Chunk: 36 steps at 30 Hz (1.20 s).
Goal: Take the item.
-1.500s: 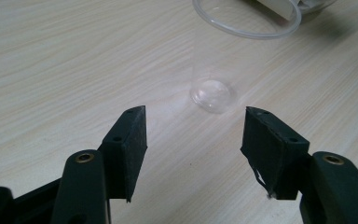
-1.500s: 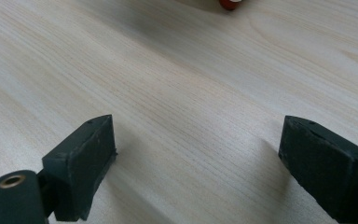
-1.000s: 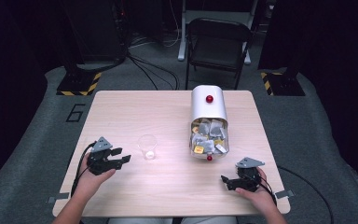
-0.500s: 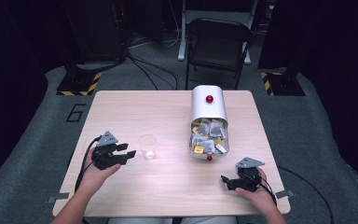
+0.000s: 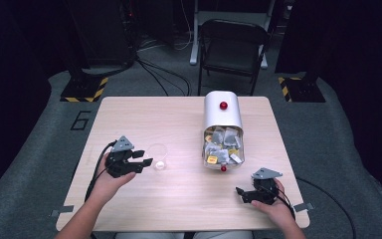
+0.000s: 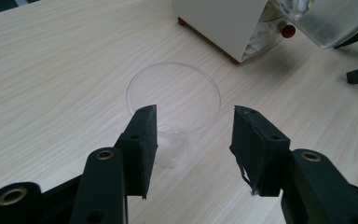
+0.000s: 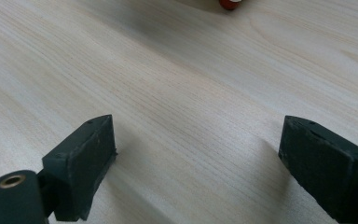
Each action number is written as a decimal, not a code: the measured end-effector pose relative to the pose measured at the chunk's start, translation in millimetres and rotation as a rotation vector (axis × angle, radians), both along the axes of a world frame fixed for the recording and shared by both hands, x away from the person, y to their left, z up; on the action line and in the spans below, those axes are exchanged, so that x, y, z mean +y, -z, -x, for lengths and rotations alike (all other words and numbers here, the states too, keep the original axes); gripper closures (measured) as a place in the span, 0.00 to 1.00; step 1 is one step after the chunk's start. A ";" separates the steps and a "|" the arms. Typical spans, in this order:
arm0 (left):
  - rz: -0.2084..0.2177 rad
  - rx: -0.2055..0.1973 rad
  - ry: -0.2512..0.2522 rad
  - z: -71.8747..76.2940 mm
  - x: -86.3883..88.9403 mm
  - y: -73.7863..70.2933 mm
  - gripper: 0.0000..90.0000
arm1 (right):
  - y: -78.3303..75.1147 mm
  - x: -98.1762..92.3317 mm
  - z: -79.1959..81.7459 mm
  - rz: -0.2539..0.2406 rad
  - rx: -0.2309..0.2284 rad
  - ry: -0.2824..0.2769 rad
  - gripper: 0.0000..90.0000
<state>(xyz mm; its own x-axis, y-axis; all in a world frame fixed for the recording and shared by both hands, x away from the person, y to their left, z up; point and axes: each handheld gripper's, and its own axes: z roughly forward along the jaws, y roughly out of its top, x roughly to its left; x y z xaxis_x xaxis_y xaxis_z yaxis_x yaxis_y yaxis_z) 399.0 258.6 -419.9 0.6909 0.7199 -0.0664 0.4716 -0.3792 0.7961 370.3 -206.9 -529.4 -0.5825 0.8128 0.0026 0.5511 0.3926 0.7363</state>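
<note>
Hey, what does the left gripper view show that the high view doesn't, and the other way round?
Left gripper view: a close look at the left gripper, whose jaws have just been closing. They stand apart, with the clear cup just ahead and not gripped.
High view: the person's left hand, the folding chair and the grey floor around the table.
Both: the cup, the wooden table and the white container lying on its side.

Packets (image 5: 222,144) in bin: too small.
</note>
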 end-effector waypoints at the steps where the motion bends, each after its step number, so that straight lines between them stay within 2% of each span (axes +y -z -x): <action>1: 0.004 0.000 0.006 -0.9 -3.2 -1.8 0.56 | -0.1 0.0 0.0 0.001 0.001 0.000 0.11; 8: -0.003 -0.004 0.031 -2.7 -15.9 -7.5 0.57 | 0.0 0.0 0.0 0.001 0.001 0.000 0.11; 16: -0.001 -0.029 0.066 -6.1 -37.7 -21.7 0.57 | -0.1 0.0 0.0 0.001 0.001 0.000 0.11; 18: -0.013 -0.033 0.086 -7.4 -43.1 -24.6 0.58 | -0.1 0.0 0.0 0.001 0.002 0.000 0.11; 22: -0.009 -0.039 0.113 -9.0 -56.0 -28.7 0.59 | -0.1 0.0 0.0 0.001 0.001 0.000 0.11; 30: -0.020 -0.037 0.146 -10.7 -69.6 -34.3 0.59 | 0.0 0.0 0.0 0.001 0.001 0.000 0.11; 33: -0.013 -0.049 0.151 -11.7 -76.6 -36.9 0.59 | 0.0 0.0 0.0 0.001 0.001 0.000 0.11; 36: -0.019 -0.041 0.163 -12.5 -79.4 -39.1 0.60 | 0.0 0.0 0.0 0.001 0.001 0.000 0.11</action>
<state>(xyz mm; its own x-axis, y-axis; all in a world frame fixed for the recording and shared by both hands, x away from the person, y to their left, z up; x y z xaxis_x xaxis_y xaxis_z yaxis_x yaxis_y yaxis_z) 411.5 179.2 -380.9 0.8004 0.5990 -0.0232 0.3698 -0.4629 0.8056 370.3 -206.9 -529.4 -0.5825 0.8128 0.0019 0.5515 0.3935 0.7356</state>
